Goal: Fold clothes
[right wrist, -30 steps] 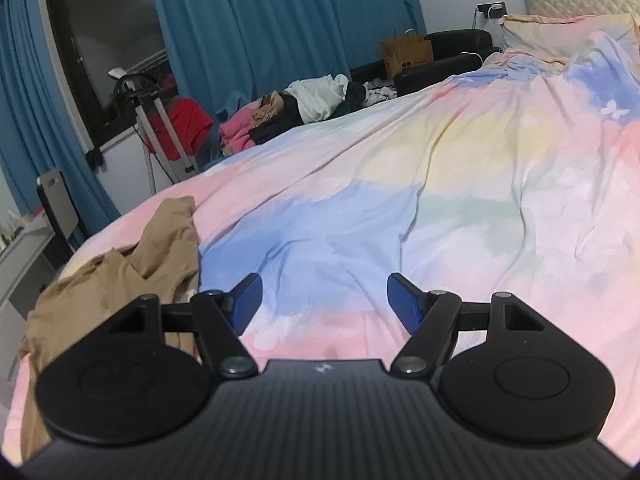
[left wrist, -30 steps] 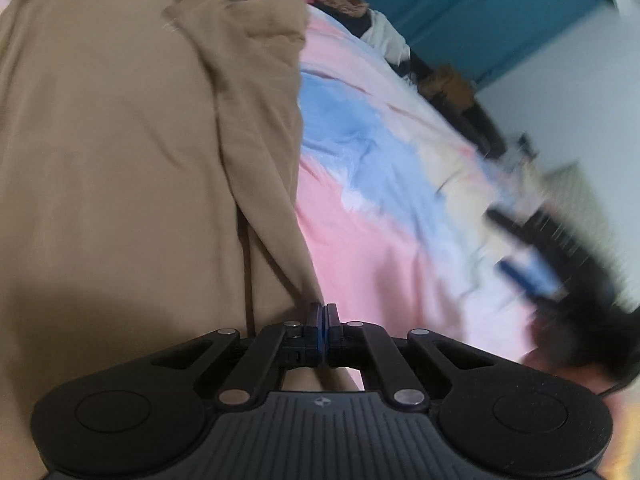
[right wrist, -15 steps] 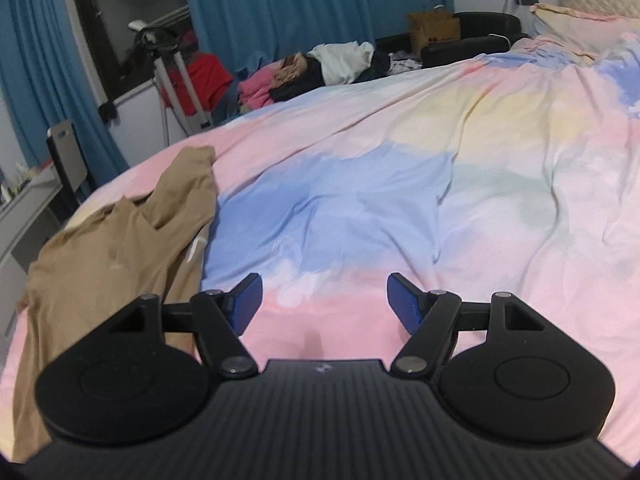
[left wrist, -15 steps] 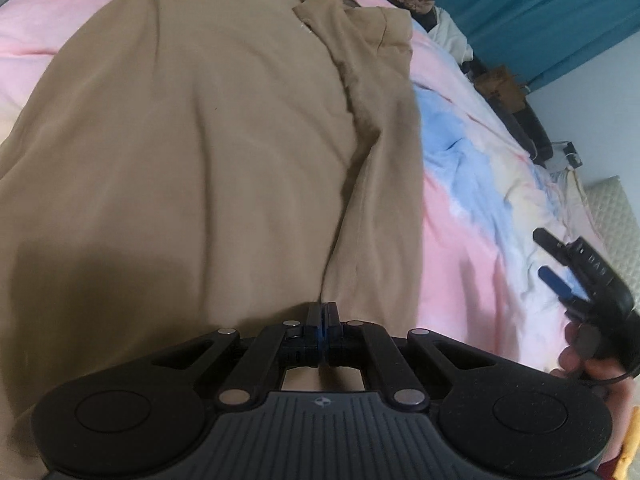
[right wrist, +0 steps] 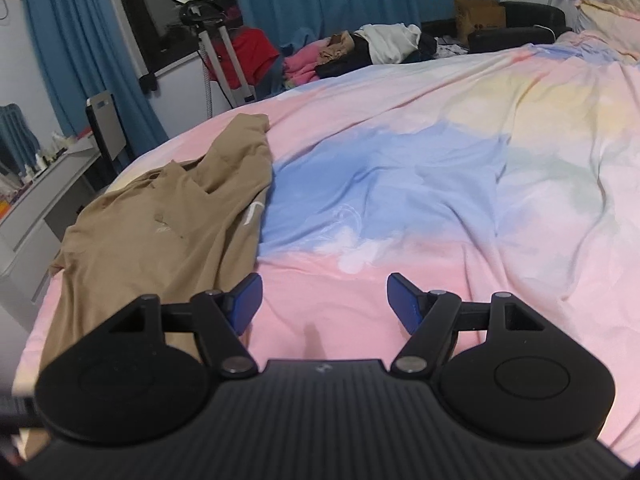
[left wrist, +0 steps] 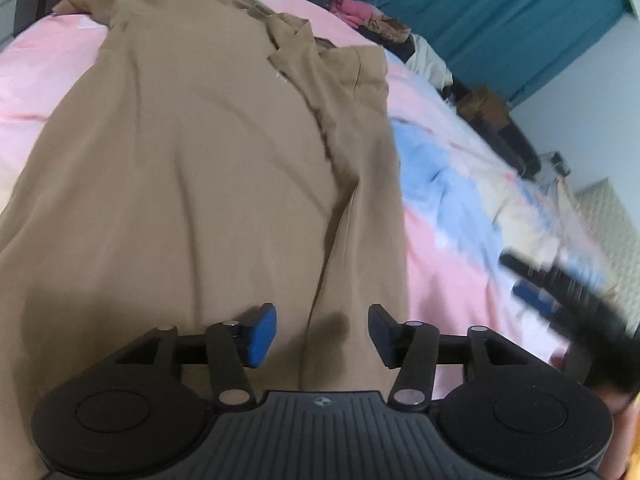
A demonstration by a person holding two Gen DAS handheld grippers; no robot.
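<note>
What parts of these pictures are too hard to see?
- Left wrist view: the right gripper is motion-blurred.
- Left wrist view: the tan shirt has its near hem hidden behind the left gripper.
- Right wrist view: small items on the desk are too tiny.

The left wrist camera looks down from close above the tan garment [left wrist: 192, 184] toward the blue curtains [left wrist: 500, 20], while the right wrist camera looks low across the bed [right wrist: 460, 200]; both share the garment, bedsheet and curtains.
</note>
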